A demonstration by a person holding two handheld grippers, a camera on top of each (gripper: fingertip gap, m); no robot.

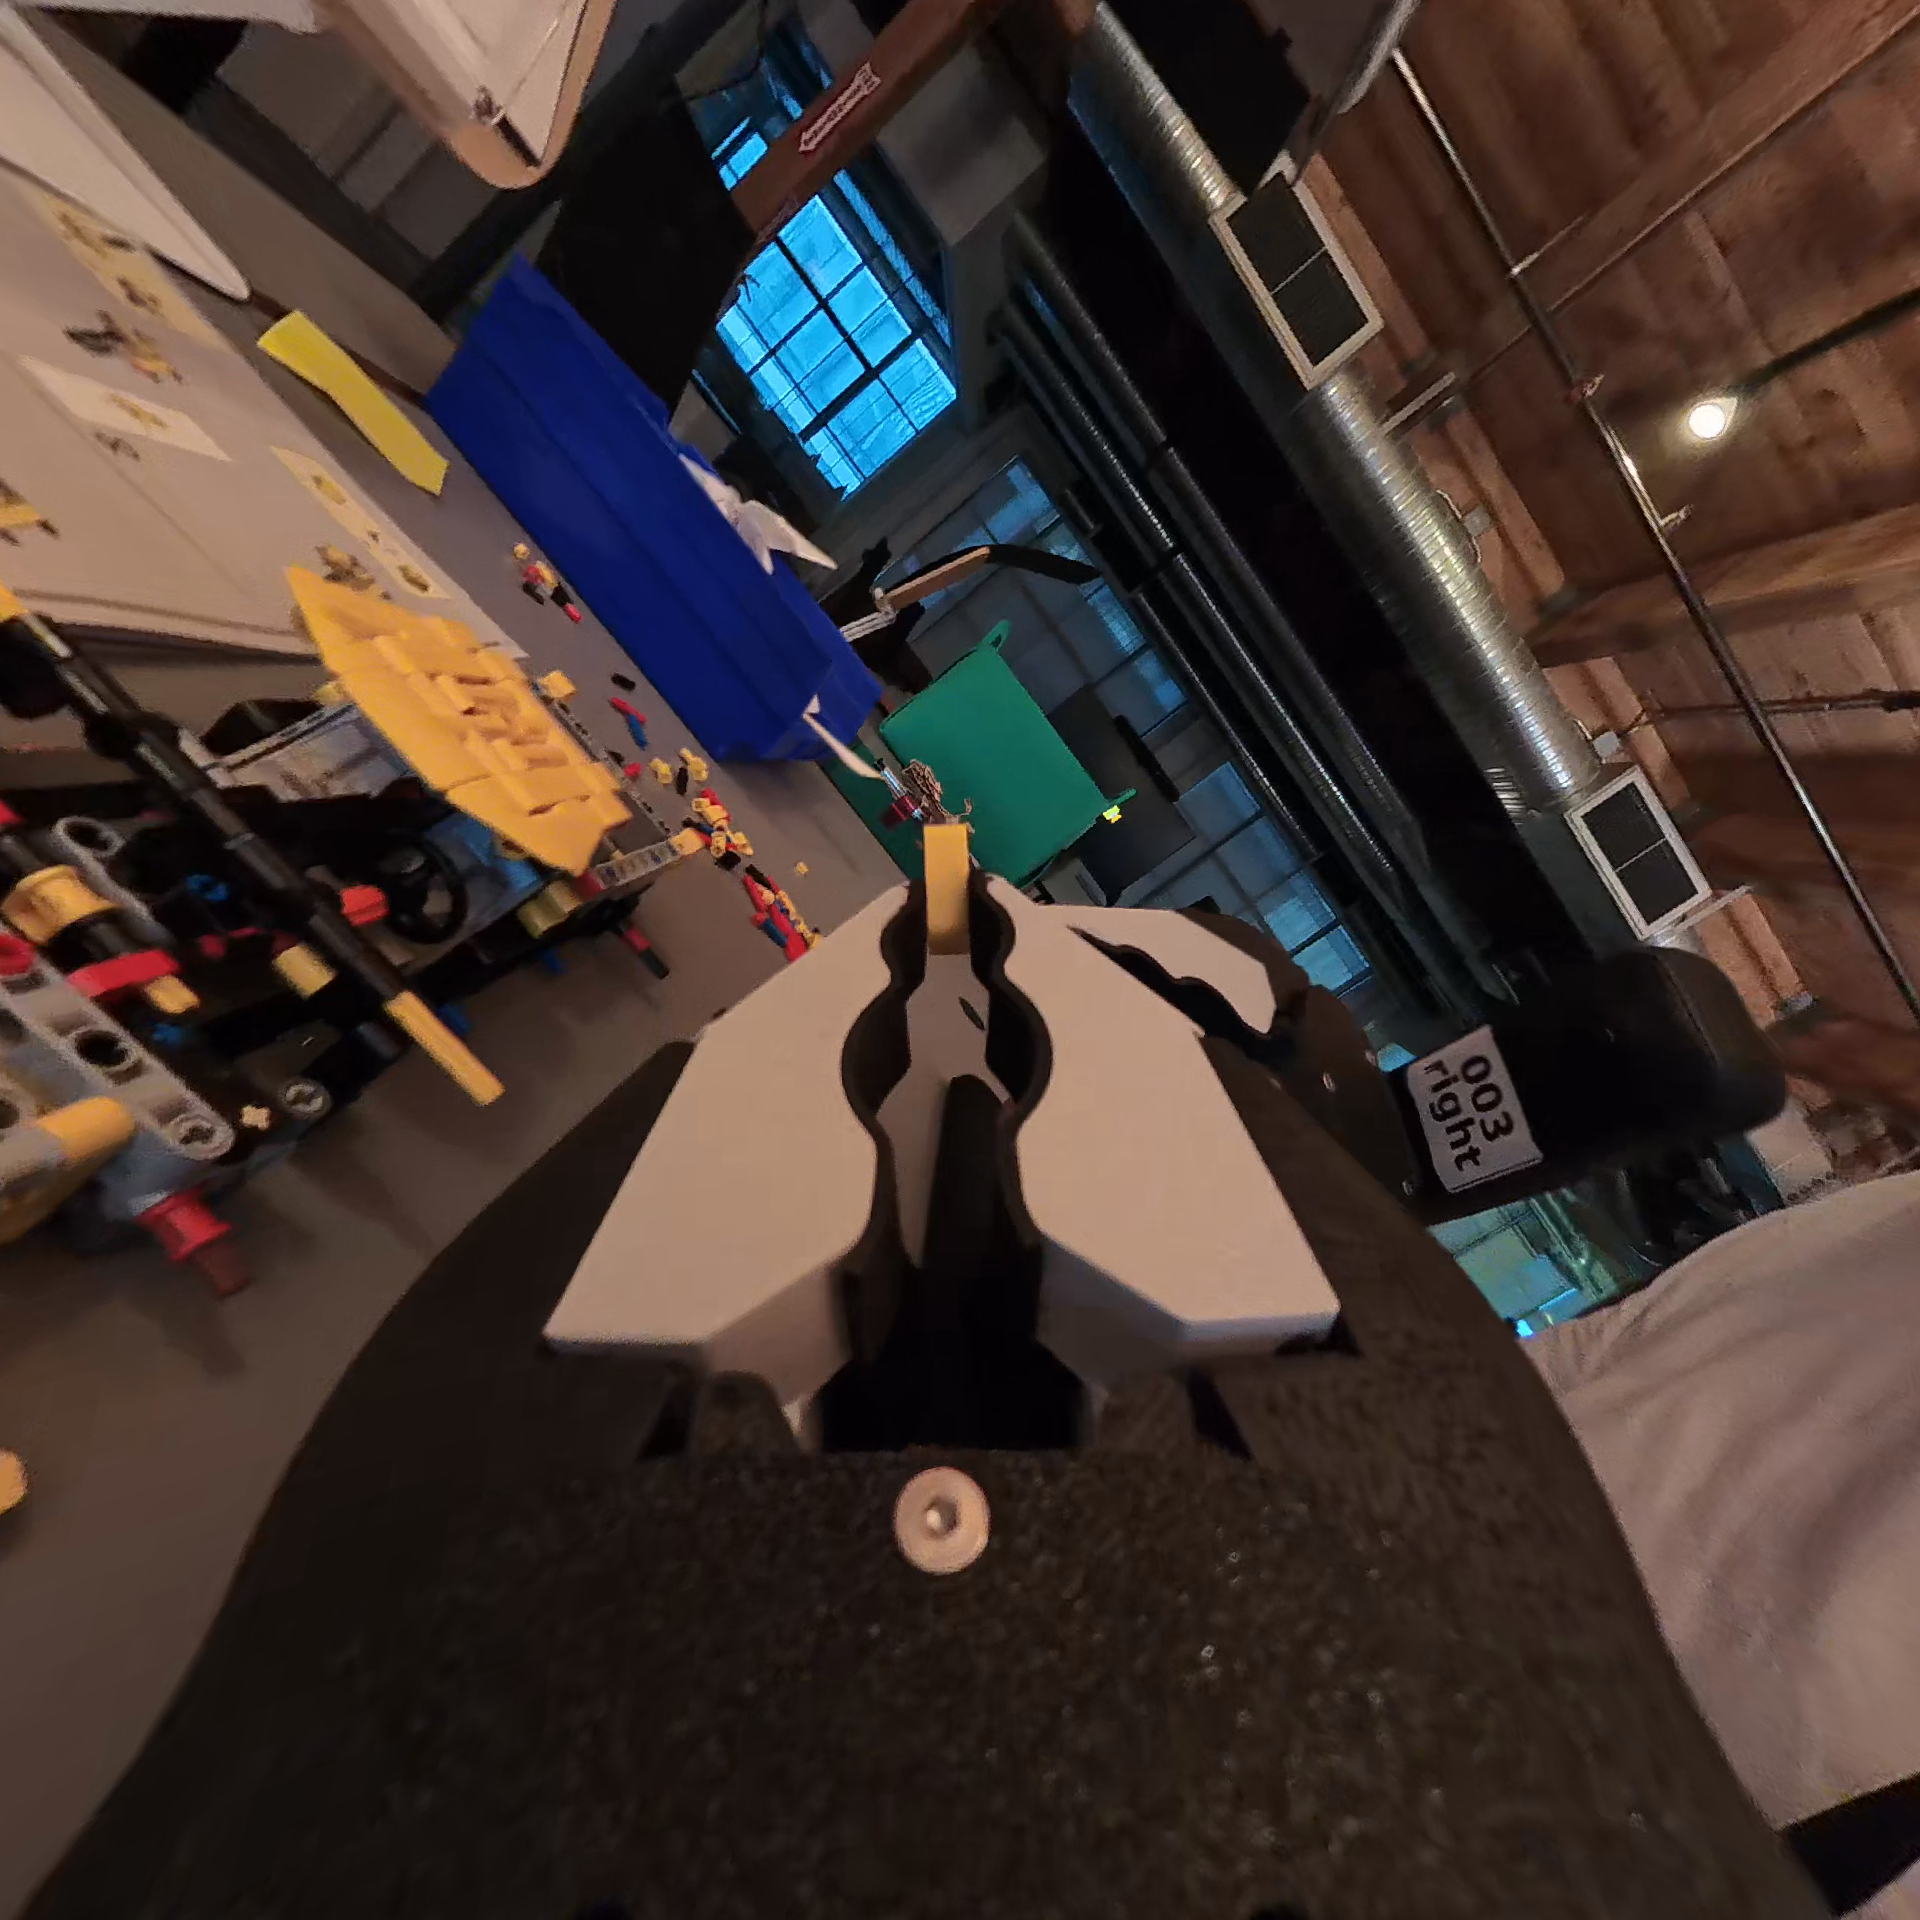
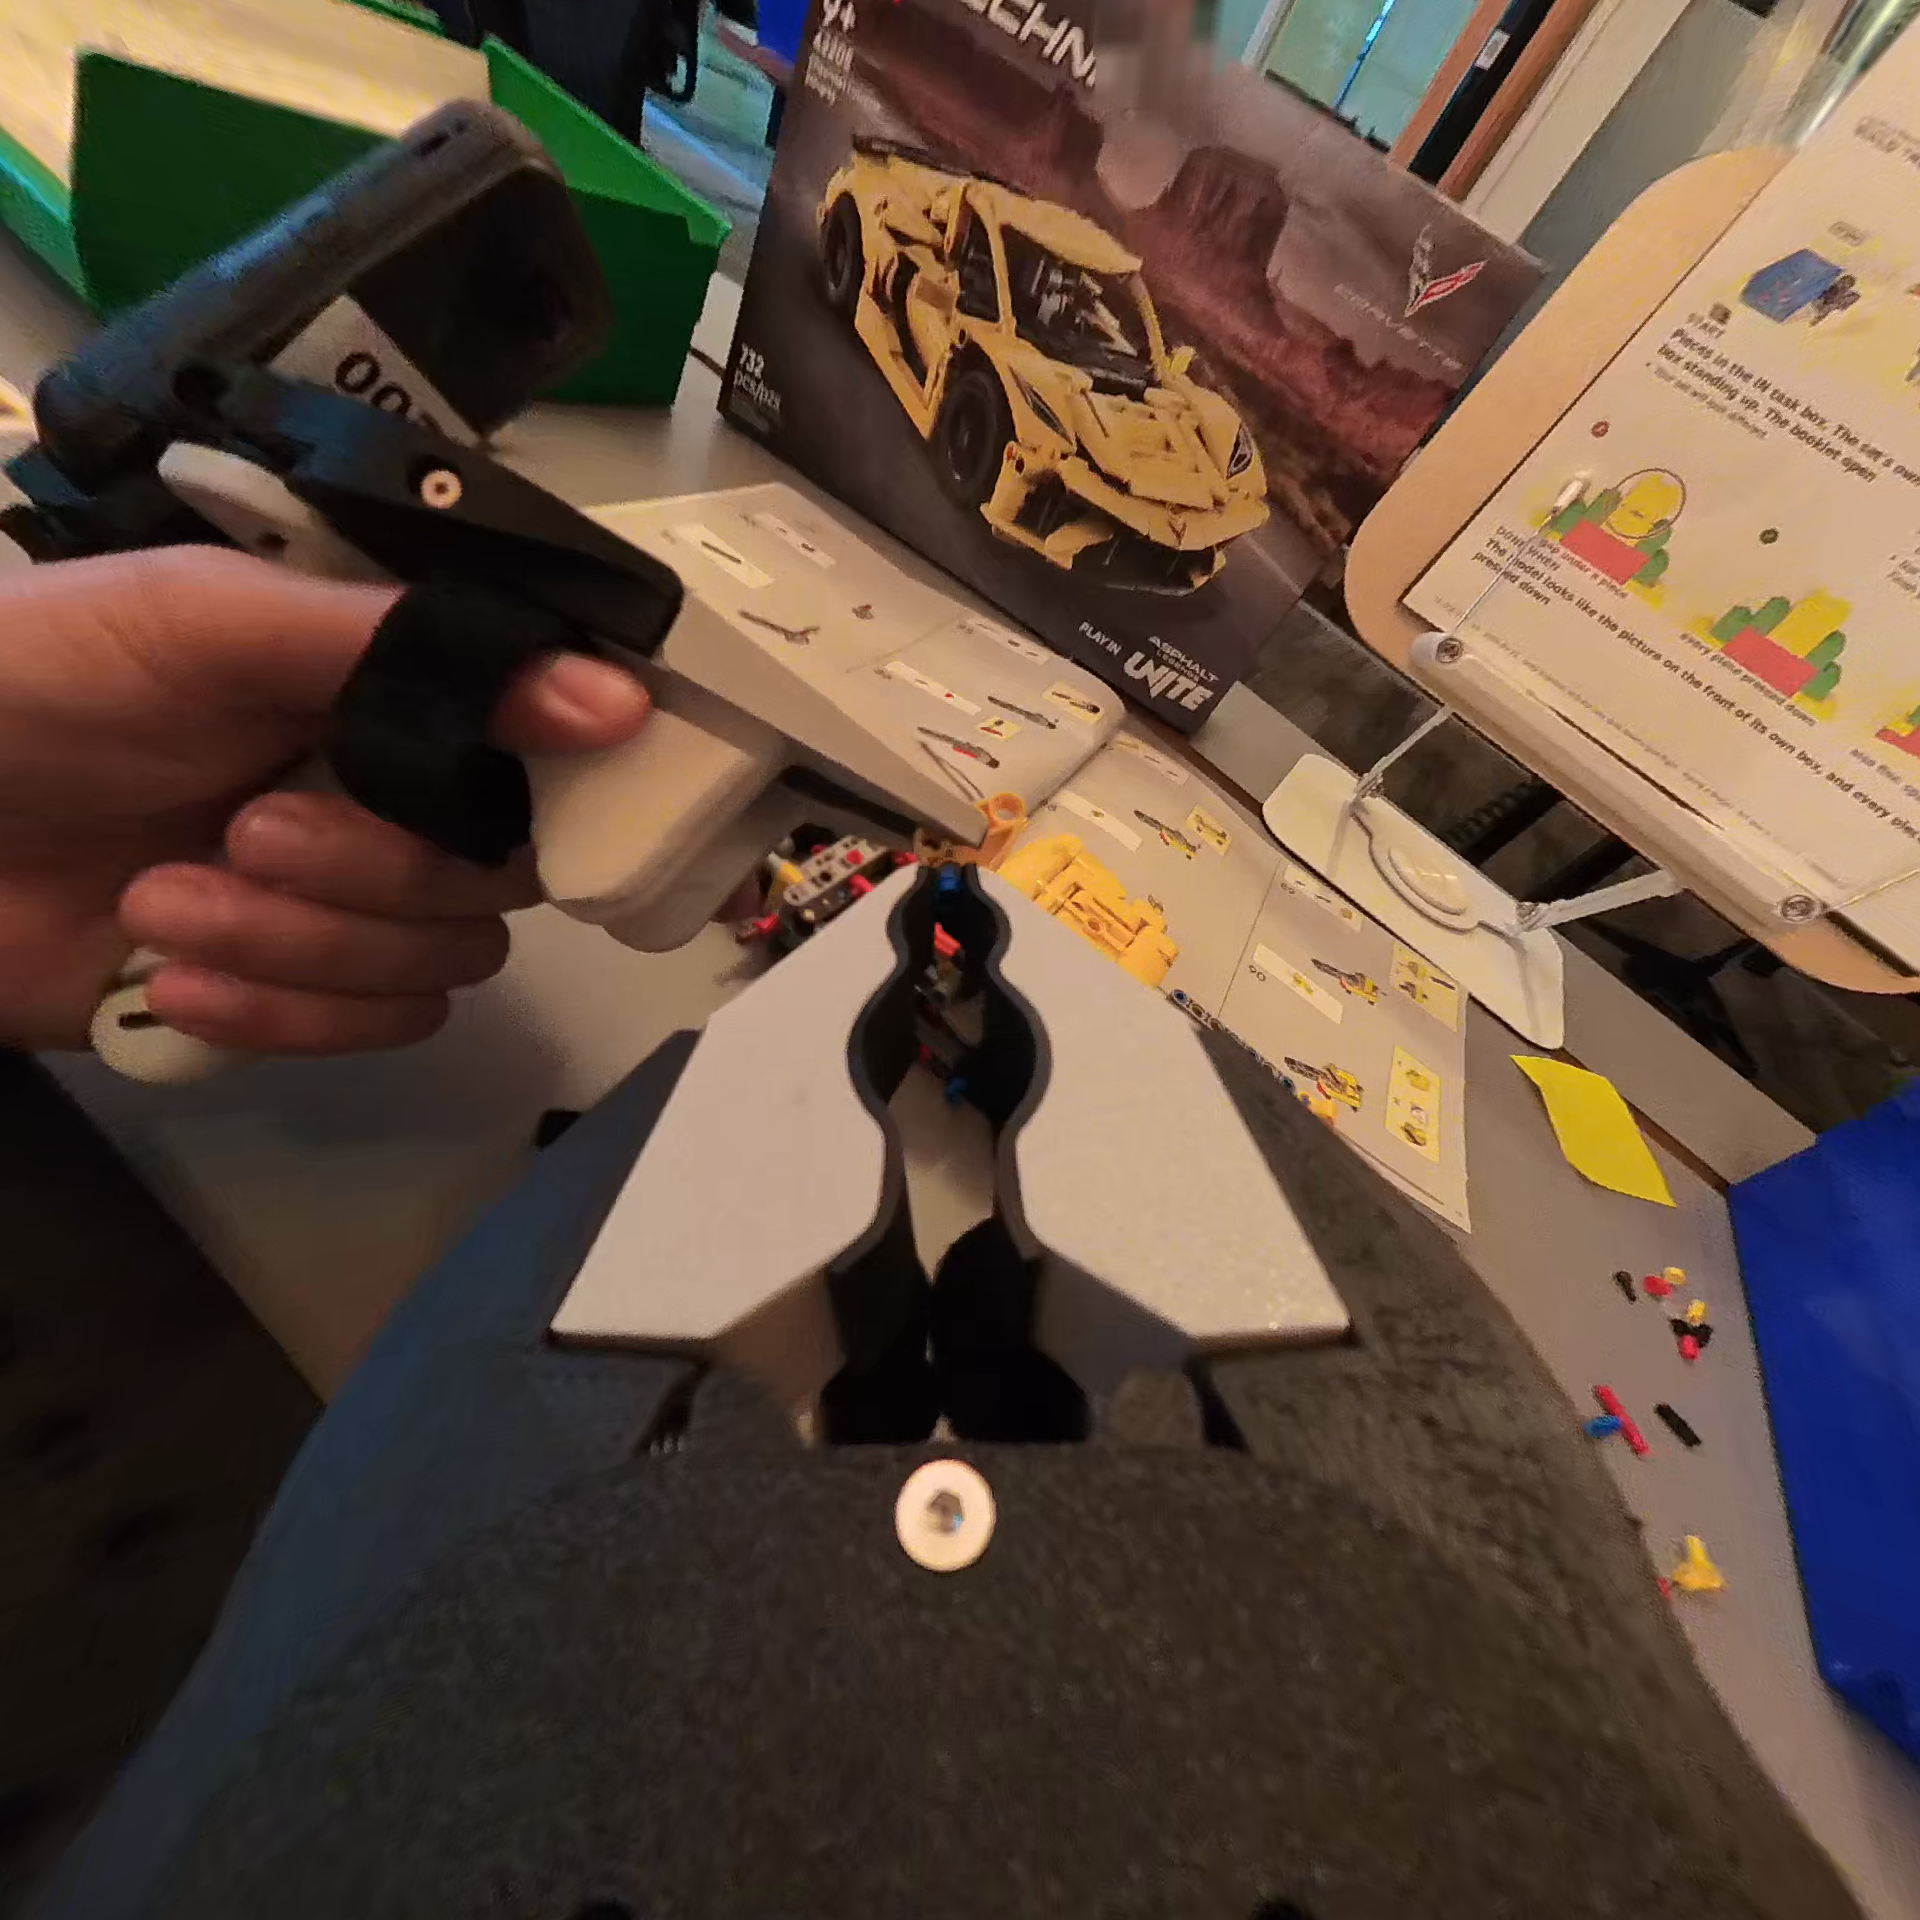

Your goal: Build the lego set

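Note:
My left gripper (image 1: 945,883) is shut on a thin yellow Lego piece (image 1: 945,894) and is raised above the table. In the right wrist view a hand holds that gripper (image 2: 966,826) at upper left, with the yellow piece (image 2: 1000,819) at its tip. My right gripper (image 2: 948,883) has its jaws nearly together on a small blue piece (image 2: 948,885), just below the yellow piece; its body (image 1: 1475,1112) shows beside my left fingers. The partly built car (image 1: 156,997) stands on the table at left, and shows through the right jaws' gap (image 2: 831,873).
Loose yellow panels (image 1: 478,727) and small pins (image 1: 717,821) lie on the grey table (image 1: 416,1299). A blue bin (image 1: 644,540), a green bin (image 2: 208,177), the set's box (image 2: 1091,364), an open instruction booklet (image 2: 1340,997) and a stand with a sheet (image 2: 1662,582) are around. Both grippers' tips are close together, under 4 cm apart.

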